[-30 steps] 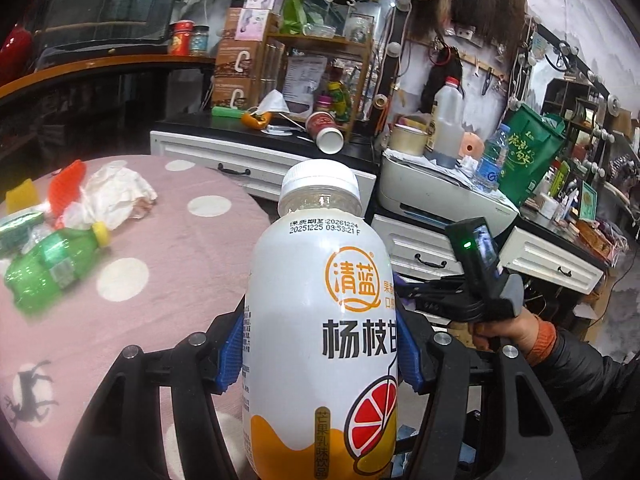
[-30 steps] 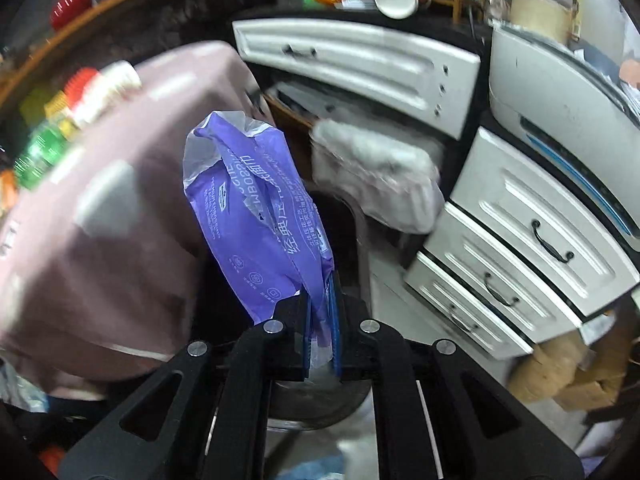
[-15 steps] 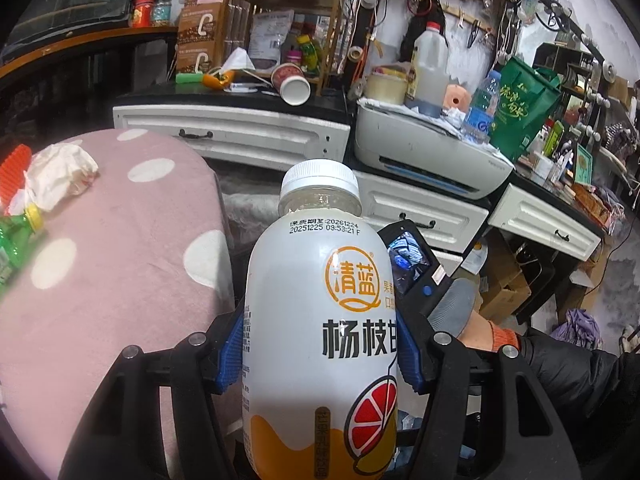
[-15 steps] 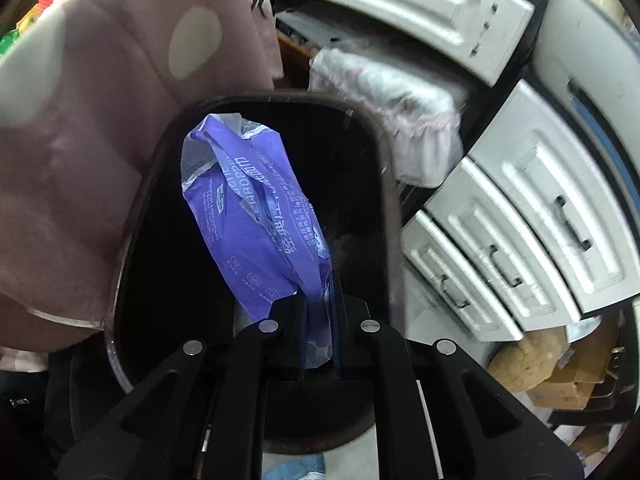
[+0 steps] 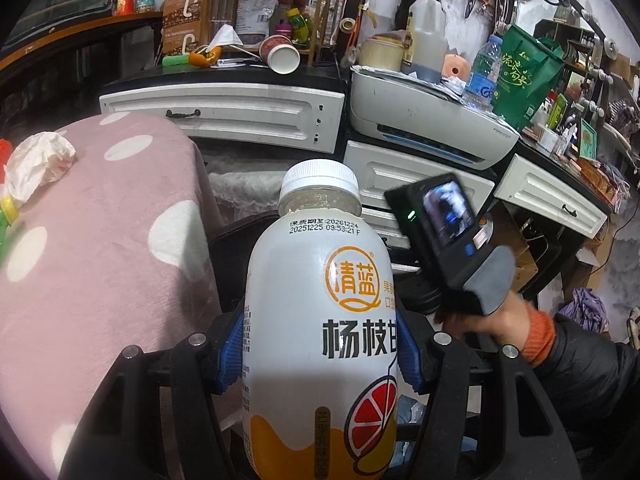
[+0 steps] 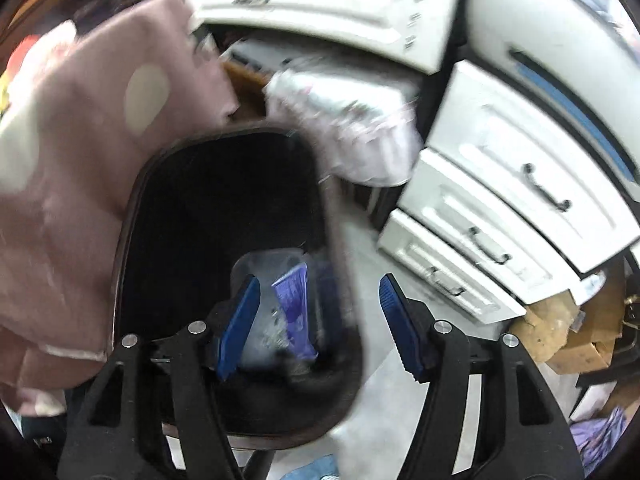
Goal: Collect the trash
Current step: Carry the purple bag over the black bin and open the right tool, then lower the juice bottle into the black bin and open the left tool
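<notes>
My left gripper [image 5: 320, 352] is shut on a white drink bottle [image 5: 320, 320] with a white cap and an orange-and-red label, held upright beside the pink dotted table [image 5: 100, 240]. In the right wrist view my right gripper [image 6: 320, 320] is open and empty above the black trash bin [image 6: 200, 220]. A purple wrapper [image 6: 294, 312] lies at the bottom of the bin, between the blue pads [image 6: 240, 328]. The right gripper's handle and camera [image 5: 448, 236] show in the left wrist view, to the right of the bottle.
Crumpled white tissue [image 5: 36, 164] and a green bottle's yellow cap [image 5: 8, 208] lie on the table's left. White drawers [image 6: 500, 200] stand right of the bin. A printer [image 5: 432, 120] and cluttered shelves are behind. A cardboard box [image 6: 568, 332] sits on the floor.
My right gripper opened and let go of the purple wrapper, which dropped into the black bin. My left gripper moved right with the bottle, away from the table's middle.
</notes>
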